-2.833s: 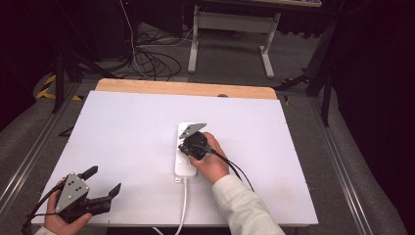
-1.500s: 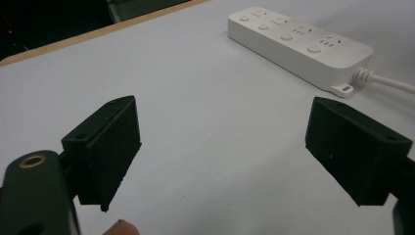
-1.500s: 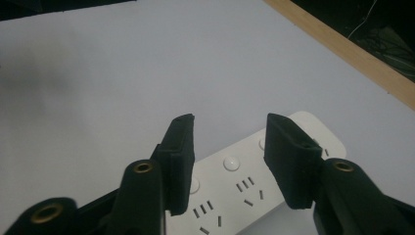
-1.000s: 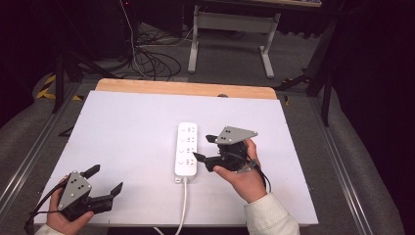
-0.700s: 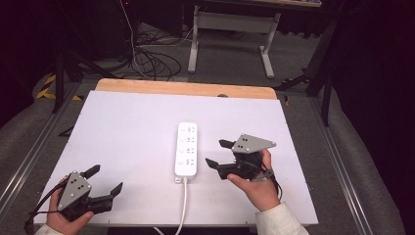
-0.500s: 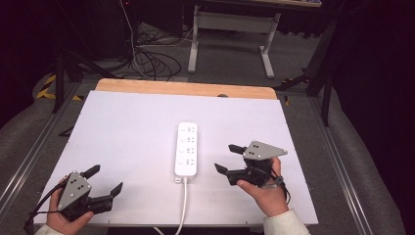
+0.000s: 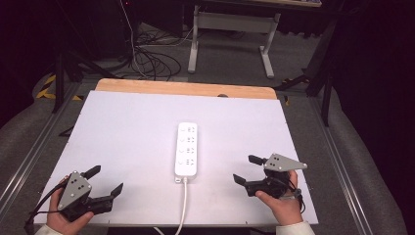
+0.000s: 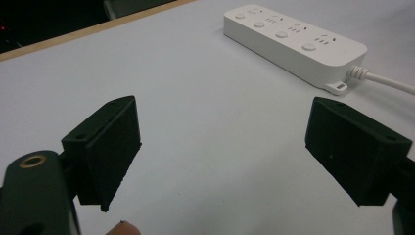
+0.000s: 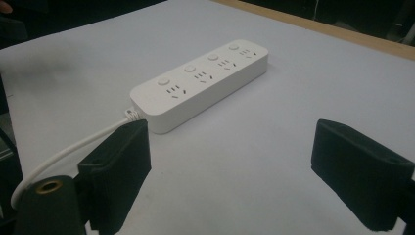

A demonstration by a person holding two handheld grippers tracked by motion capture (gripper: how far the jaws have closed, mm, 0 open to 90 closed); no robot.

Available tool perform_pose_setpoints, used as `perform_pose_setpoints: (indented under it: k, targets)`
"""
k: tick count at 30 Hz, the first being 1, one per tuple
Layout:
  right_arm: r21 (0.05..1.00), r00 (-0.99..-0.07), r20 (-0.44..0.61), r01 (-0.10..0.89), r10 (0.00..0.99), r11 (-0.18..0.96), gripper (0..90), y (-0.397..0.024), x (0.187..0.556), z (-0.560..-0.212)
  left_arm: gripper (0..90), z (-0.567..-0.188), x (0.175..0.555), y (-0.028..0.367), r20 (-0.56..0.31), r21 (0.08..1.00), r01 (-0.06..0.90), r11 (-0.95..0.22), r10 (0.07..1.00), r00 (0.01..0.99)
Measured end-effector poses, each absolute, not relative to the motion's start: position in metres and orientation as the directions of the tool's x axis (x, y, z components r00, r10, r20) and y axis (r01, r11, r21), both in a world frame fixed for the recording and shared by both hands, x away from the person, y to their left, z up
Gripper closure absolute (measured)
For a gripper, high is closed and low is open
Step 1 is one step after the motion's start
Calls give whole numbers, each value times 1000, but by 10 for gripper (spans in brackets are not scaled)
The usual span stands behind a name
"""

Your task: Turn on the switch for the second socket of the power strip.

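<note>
White and bare, the desk (image 7: 122,127) takes up most of the high view, with a wooden strip along its far edge and a dark room of cables and table legs beyond. I have one power strip (image 7: 186,155) on it, lying flat near the middle, its length running from the near edge toward the far one. I count four sockets on it, each with its own round button (image 9: 163,81), which shows best in the right gripper view. One white cord (image 7: 182,208) leaves its near end and runs off over the near edge.

My right gripper (image 7: 246,169) sits by the near right corner, well apart from the strip. Its jaws have just been opening and now stand wide with nothing between them. I judge it has let go of the strip and backed off to leave it free.

My left gripper (image 7: 105,180) rests at the near left corner, jaws likewise wide and empty, pointed loosely toward the strip; its own view has the strip (image 8: 293,43) lying off beyond the jaws. Parked like this, both tongs look to me as if they are at rest and the strip is set where it should be.

Two grippers, one strip, four sockets, four buttons, one cord.
</note>
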State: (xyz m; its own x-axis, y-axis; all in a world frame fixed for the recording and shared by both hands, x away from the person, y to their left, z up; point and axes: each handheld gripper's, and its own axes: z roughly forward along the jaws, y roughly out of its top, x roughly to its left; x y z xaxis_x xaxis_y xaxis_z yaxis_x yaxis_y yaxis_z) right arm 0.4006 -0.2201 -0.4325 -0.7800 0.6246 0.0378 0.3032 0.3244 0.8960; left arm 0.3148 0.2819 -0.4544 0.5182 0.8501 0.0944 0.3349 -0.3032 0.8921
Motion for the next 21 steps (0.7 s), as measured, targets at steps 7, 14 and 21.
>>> perform_pose_setpoints:
  k: [7, 14, 21]
  targets:
    - [883, -767, 69, 345, 638, 319, 139, -235, 398, -451, 137, -453, 314, 283, 99, 891, 329, -312, 842, 530]
    - [868, -765, 78, 368, 639, 334, 126, -242, 392, -474, 137, -453, 314, 283, 120, 881, 320, -348, 820, 560]
    - [852, -758, 64, 380, 649, 361, 125, -243, 392, -483, 137, -455, 317, 289, 29, 884, 366, -290, 816, 577]
